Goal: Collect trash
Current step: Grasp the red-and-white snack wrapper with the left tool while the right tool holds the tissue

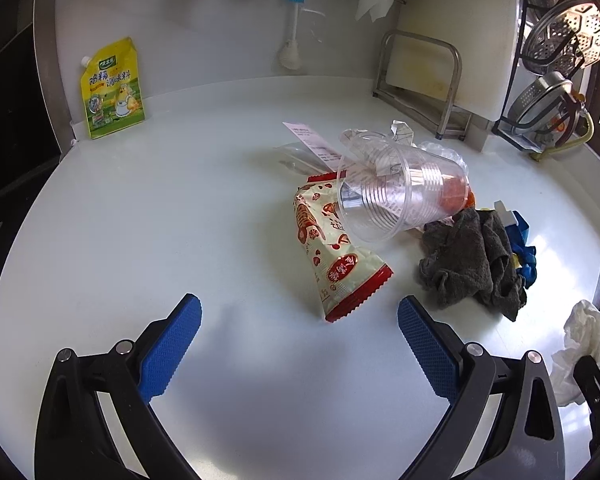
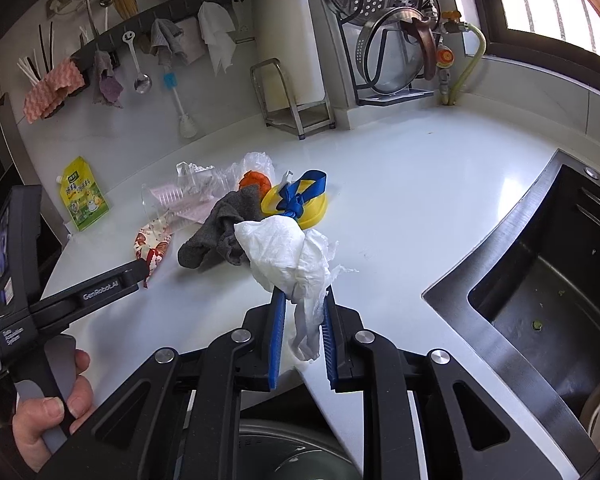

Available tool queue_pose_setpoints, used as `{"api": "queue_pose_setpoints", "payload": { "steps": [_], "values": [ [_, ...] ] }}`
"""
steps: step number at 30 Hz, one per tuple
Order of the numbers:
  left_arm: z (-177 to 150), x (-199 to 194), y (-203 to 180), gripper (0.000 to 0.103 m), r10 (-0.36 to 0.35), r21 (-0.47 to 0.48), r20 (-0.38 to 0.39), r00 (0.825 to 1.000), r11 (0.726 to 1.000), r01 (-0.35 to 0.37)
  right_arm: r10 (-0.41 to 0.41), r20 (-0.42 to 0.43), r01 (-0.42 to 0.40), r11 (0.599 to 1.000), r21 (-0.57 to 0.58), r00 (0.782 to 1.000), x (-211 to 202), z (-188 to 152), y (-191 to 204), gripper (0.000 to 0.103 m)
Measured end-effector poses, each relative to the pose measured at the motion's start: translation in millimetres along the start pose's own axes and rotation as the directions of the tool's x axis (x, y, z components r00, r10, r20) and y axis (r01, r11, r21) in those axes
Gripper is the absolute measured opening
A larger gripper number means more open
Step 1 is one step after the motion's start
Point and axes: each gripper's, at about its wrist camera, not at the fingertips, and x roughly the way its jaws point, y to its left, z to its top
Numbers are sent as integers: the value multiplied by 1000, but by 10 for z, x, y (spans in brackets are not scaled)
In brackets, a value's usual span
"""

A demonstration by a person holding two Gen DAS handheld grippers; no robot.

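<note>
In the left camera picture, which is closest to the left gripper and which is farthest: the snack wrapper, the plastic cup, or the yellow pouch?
From the left gripper:
1. Snack wrapper, just ahead, slightly right.
2. Plastic cup, lying on its side behind the wrapper.
3. Yellow pouch, far left against the wall.

Black-framed grippers w/ blue textured pads (image 1: 172, 350), silver screws, "GenRobot.AI" lettering prob., bare-skinned hand (image 2: 48, 408)
</note>
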Motion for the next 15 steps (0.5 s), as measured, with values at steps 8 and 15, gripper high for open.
{"api": "queue_pose_setpoints", "payload": {
  "steps": [8,15],
  "values": [
    [162,192,-94,97,75,24,-32,997,997,-74,52,32,-54,997,56,998,-50,17,-156,17],
    [244,387,-70,97,88,7,-84,993,996,-88,71,39,-74,994,79,997,-61,4,-228,17]
  ]
}}
